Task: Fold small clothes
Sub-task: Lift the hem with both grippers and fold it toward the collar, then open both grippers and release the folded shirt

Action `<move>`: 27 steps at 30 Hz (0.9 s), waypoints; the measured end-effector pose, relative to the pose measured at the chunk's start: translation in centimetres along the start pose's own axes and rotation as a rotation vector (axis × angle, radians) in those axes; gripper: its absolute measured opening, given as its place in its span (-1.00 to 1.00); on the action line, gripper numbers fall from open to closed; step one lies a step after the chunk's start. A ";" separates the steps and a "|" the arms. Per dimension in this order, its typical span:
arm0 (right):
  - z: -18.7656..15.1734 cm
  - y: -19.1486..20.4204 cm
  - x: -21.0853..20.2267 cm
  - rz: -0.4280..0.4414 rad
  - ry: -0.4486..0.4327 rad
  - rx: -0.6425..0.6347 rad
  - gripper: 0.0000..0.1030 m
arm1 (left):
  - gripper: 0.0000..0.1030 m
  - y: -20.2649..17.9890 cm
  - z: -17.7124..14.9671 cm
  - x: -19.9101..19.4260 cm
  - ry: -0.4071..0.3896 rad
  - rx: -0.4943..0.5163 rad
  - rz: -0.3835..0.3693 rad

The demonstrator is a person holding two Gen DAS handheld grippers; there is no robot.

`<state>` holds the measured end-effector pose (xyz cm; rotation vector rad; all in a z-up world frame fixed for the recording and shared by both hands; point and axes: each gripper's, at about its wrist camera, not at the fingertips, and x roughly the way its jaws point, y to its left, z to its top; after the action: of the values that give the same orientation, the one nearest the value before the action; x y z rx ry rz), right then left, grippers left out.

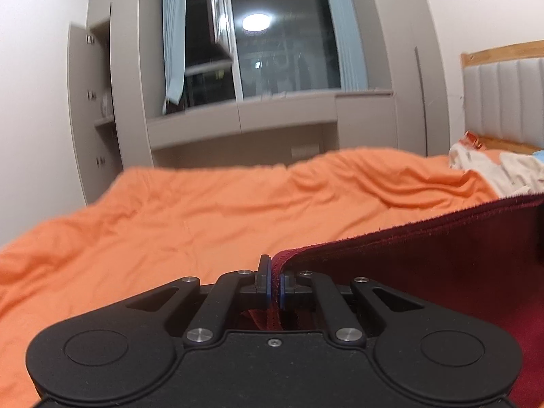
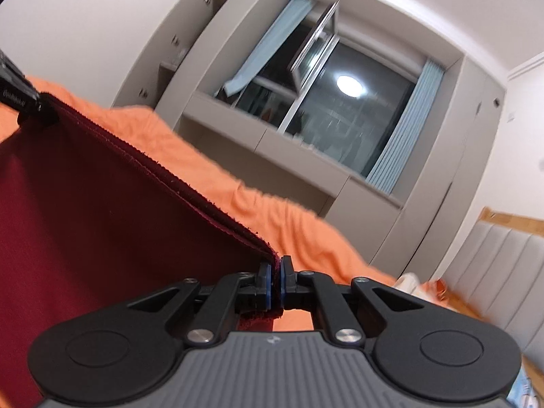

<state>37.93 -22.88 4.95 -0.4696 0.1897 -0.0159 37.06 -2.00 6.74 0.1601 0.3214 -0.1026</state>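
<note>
Nearest in the left wrist view, the left gripper [image 1: 275, 284] is seen with its jaws pressed together on the hemmed edge of a dark red garment [image 1: 425, 265]. The cloth is pinched between the blue pads, and a short fold of it hangs down behind them. From that pinch the garment is stretched away toward three o'clock, its top edge rising to the right side of the view, where a dark shape is met at the border; what that shape is cannot be told from this view.

In the right wrist view, the right gripper [image 2: 276, 280] is likewise closed on a corner of the same dark red garment [image 2: 102, 210], with a small tuft of cloth showing under the pads. From there the hem is drawn taut toward ten o'clock, where it is gripped by the fingers of the other tool [image 2: 20, 98]. The garment is thus held up between the two grippers, above the bed, and its lower part is out of sight.

Behind the garment, an orange bedspread [image 1: 204, 210] is spread, rumpled, over the bed. At three o'clock in the left view a heap of pale clothes [image 1: 493, 166] lies on it, near a padded headboard [image 1: 503, 98] with a wooden rail.

Farther off, grey built-in cupboards [image 1: 367, 125] are set around a dark window [image 1: 285, 40], in which a round lamp is reflected. Pale blue curtains [image 1: 173, 34] hang at both sides.
</note>
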 end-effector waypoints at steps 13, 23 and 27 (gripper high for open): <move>-6.9 2.2 12.5 0.148 0.241 0.042 -0.90 | -0.91 0.7 -4.9 13.5 0.290 -0.046 -0.024; -8.9 4.1 12.1 0.152 0.300 0.021 -0.35 | -0.52 1.1 -7.0 16.6 0.414 -0.090 -0.017; -8.5 3.6 10.9 0.134 0.277 0.037 0.46 | 0.35 1.6 -6.3 16.2 0.412 -0.120 -0.026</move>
<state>46.93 -24.17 -6.06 -0.4163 0.4916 0.0472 50.62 -0.55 -4.13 0.0566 0.7392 -0.0751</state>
